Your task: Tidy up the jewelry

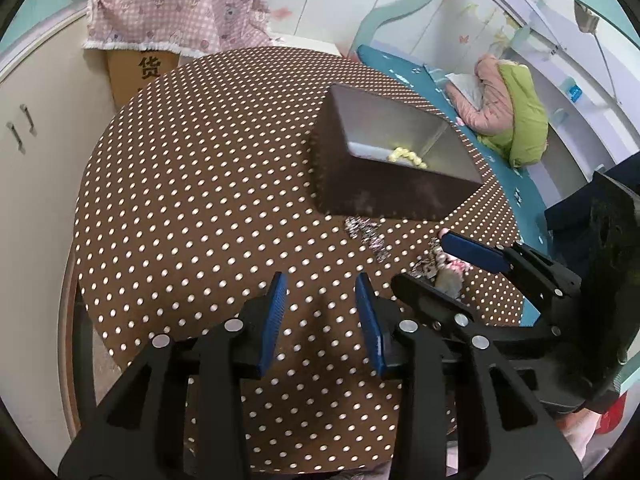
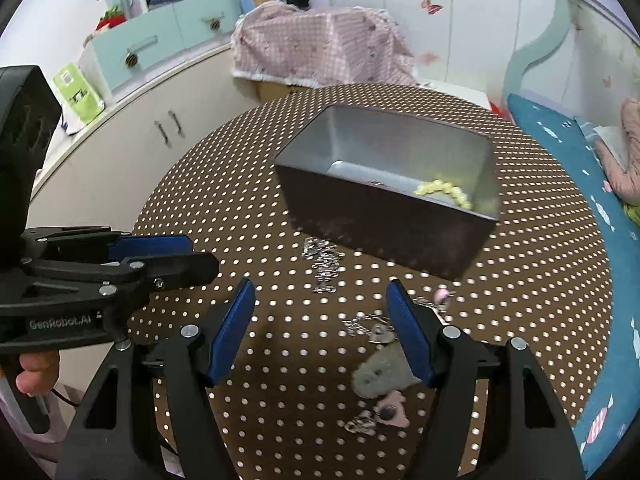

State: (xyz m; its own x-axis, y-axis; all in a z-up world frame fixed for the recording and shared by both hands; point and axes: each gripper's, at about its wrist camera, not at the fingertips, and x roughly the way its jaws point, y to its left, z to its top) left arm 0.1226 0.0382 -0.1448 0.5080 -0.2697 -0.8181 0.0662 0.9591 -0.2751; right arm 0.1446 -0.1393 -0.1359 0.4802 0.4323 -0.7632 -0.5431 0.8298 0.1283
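A dark brown box (image 1: 384,192) (image 2: 380,232) with a grey inside stands on the round polka-dot table (image 1: 200,200) (image 2: 240,200). A yellow bead bracelet (image 1: 406,157) (image 2: 444,192) lies inside it. A silver chain (image 1: 366,236) (image 2: 322,260) lies on the cloth in front of the box. A charm piece with a grey pompom (image 1: 446,282) (image 2: 380,372) and pink bits lies nearer. My left gripper (image 1: 322,286) (image 2: 188,254) is open and empty above the cloth. My right gripper (image 2: 320,292) (image 1: 420,260) is open and empty, its right finger (image 2: 408,332) over the charm piece.
A bed with a teal sheet (image 1: 500,168) (image 2: 560,152) borders the table on the right, with pink and green clothes (image 1: 508,108) on it. A cardboard box under pink checked cloth (image 1: 172,8) (image 2: 320,44) stands behind the table. White cabinets (image 2: 120,140) lie to the left.
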